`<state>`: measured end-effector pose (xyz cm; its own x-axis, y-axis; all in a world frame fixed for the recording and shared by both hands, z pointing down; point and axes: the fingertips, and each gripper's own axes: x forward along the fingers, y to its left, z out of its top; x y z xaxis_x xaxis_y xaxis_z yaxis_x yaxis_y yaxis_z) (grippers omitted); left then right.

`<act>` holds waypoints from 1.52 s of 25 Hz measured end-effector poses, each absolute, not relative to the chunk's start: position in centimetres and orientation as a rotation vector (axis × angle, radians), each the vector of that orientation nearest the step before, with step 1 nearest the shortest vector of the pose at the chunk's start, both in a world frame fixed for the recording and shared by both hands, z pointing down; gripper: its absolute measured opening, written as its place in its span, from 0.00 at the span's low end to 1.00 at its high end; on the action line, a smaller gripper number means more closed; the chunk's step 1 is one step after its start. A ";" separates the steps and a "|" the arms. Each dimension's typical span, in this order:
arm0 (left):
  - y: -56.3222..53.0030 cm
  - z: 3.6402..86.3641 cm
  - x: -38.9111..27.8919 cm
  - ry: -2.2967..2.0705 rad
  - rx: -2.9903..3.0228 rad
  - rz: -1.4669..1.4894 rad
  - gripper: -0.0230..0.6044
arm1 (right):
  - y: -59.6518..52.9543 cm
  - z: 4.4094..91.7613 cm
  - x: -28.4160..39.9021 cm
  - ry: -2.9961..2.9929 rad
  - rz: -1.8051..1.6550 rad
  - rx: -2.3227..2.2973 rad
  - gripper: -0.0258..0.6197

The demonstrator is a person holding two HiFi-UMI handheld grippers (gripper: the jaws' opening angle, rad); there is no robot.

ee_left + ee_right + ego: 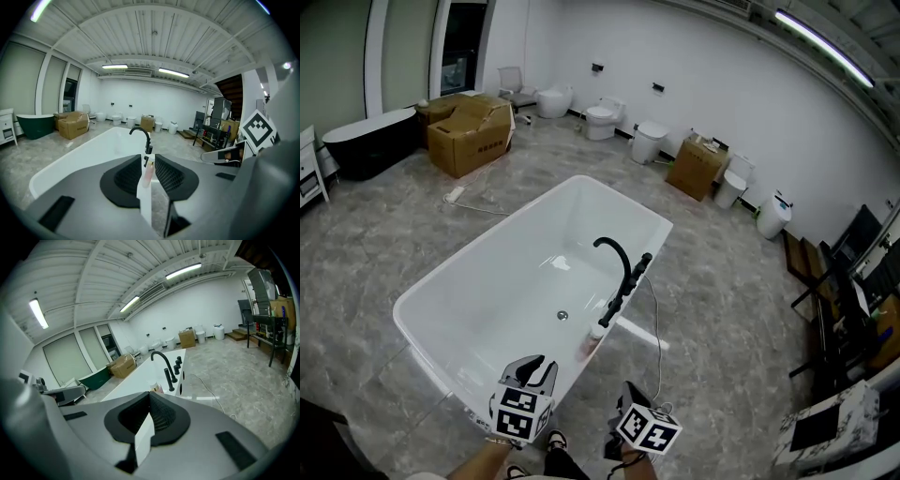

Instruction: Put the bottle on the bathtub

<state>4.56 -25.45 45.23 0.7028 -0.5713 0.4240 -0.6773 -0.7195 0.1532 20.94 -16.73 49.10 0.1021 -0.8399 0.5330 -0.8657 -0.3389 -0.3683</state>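
**A:** Where does the head view sit?

**B:** High over the near end of the white rectangular bathtub [487, 281], facing forward and steeply down, so it takes in the whole room.

**A:** And the gripper views?

**B:** Both are low and close behind that same end, facing almost level. The left gripper view looks along the tub's length. The right gripper view looks from further right.

**A:** What do they share?

**B:** All three catch the black curved metal faucet [625, 260] and the tub.

Bathroom-fixture showroom or storeroom: a white freestanding bathtub [478, 246] stands mid-room on a grey marble-look floor [731, 281]. Toilets [602, 119] line the far white wall [694, 66] among cardboard boxes [469, 134]. A dark tub [370, 141] sits far left, and strip lights [825, 45] run overhead.
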 end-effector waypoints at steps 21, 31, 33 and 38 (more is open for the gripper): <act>-21.0 40.6 -2.4 -1.036 2.616 0.396 0.06 | -10.7 43.0 16.7 -1.782 0.933 2.381 0.08; -22.2 40.4 -3.1 -1.105 2.604 0.413 0.06 | -11.4 42.3 18.0 -1.784 0.909 2.394 0.08; -22.4 40.5 -3.1 -1.118 2.595 0.417 0.06 | -11.8 42.4 18.2 -1.794 0.915 2.387 0.08; -21.7 40.7 -2.5 -1.127 2.592 0.412 0.06 | -11.8 42.9 18.5 -1.825 0.926 2.355 0.08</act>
<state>-2.50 -21.71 40.67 0.6539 -0.6612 0.3678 -0.7425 -0.6542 0.1440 18.47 -11.78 42.93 0.1398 -0.8764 0.4609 -0.8895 -0.3156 -0.3303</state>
